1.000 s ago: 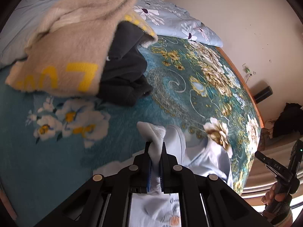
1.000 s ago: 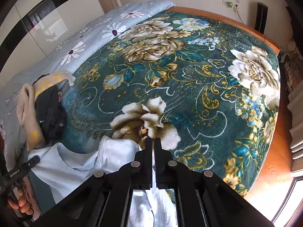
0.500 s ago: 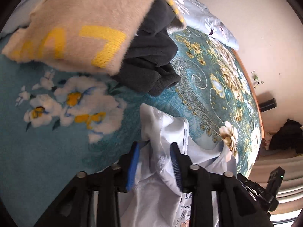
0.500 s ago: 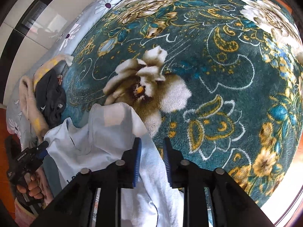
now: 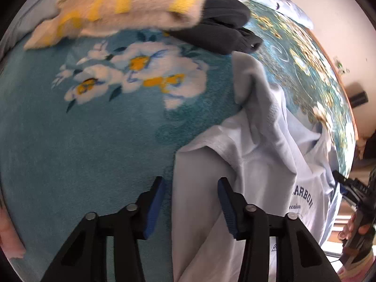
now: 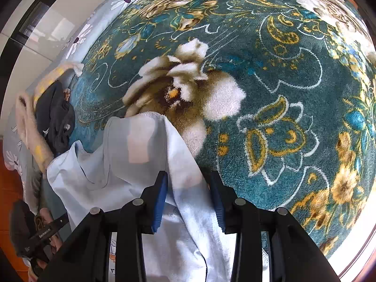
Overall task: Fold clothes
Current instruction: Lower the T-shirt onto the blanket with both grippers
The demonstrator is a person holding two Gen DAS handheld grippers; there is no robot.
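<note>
Shirt [image 5: 258, 145], pale blue, lies crumpled on floral blanket [image 6: 282, 94] | left gripper [image 5: 190, 202] released, fingers spread over cloth | right gripper [image 6: 188, 195] released likewise | beige and black clothes [image 5: 131, 7] lie near

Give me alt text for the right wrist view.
The open right gripper straddles an edge of a pale blue shirt lying on a teal floral blanket. At far left a beige garment and a black garment lie piled.
</note>
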